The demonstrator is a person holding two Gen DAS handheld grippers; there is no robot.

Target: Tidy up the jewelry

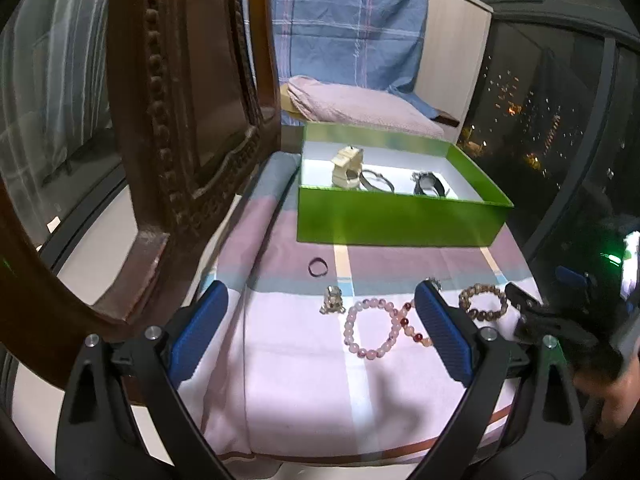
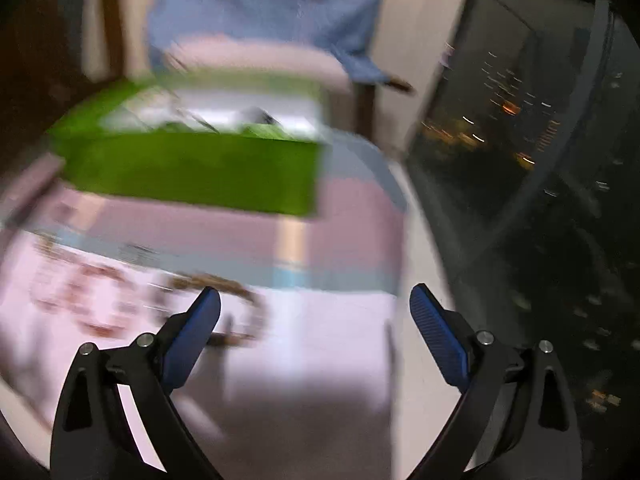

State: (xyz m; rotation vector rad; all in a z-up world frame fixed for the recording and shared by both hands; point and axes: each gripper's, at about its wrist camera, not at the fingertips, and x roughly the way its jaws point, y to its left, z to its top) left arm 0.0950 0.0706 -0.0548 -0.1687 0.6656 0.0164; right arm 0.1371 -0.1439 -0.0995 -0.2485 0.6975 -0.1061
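Blue-padded fingers of the left claw (image 1: 322, 308) are standing wide apart and gripping nothing, hovering over a bench draped in a pink and mauve checked cloth (image 1: 300, 380). Between those fingers a pale pink bead bracelet (image 1: 370, 328) is lying flat, touching a shorter strand with red beads (image 1: 412, 324). Just left of it a small metallic trinket (image 1: 332, 300) is sitting, and beyond that a thin dark ring (image 1: 318, 267). A brown bead bracelet (image 1: 483, 302) is resting to the right, near the black tip of the right claw (image 2: 315, 306), which is also gaping open and empty; its own view is badly blurred. Farther back a green box (image 1: 396, 220) is holding a cream watch (image 1: 347, 170) and two dark watches (image 1: 430, 184). A carved wooden frame (image 1: 168, 120) is rising at the left.
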